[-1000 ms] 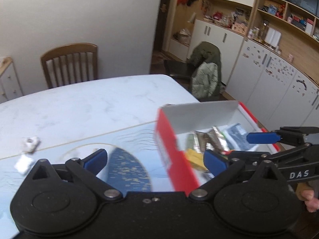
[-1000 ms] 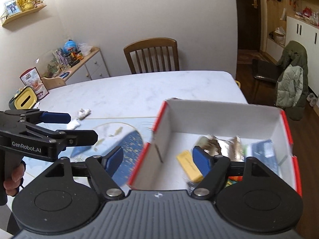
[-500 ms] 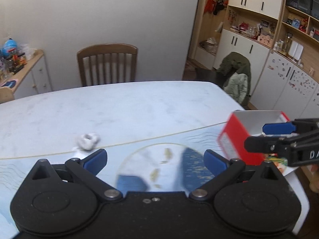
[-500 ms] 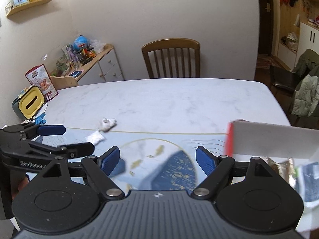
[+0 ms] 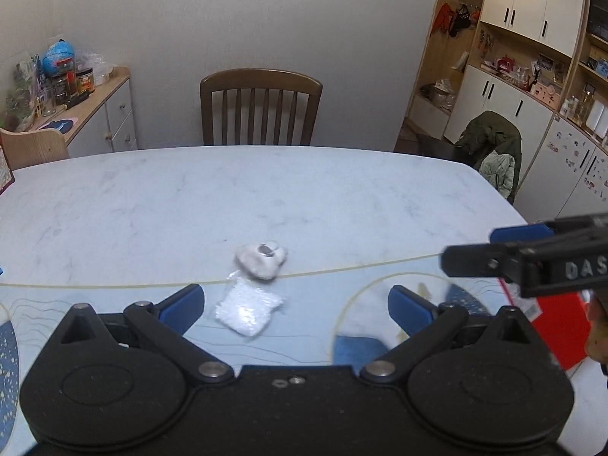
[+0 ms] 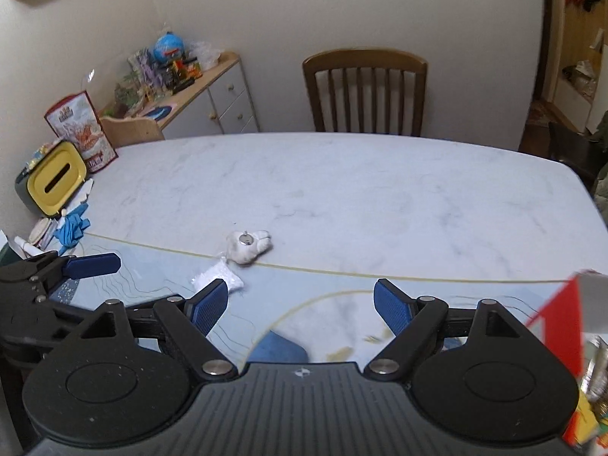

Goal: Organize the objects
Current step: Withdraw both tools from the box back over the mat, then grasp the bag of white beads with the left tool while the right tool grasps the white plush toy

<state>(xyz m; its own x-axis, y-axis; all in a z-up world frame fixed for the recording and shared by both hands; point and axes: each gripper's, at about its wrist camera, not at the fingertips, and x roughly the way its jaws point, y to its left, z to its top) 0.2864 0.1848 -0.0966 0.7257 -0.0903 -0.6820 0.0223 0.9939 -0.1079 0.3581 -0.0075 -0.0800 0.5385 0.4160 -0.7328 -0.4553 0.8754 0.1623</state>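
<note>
— Where did things stand?

— I had both claws spread wide and empty: the left claw (image 5: 294,304) low in its frame, the right claw (image 6: 300,306) likewise. The white plush toy (image 5: 261,260) lay mid-frame on the surface (image 5: 266,193), touching the small clear bag (image 5: 247,309) just below it. The red box (image 6: 558,326) sat at the right edge.

— The risk?

— I judged the bag thin and slippery; a shallow pinch could slide off, or nudge the toy away.
</note>
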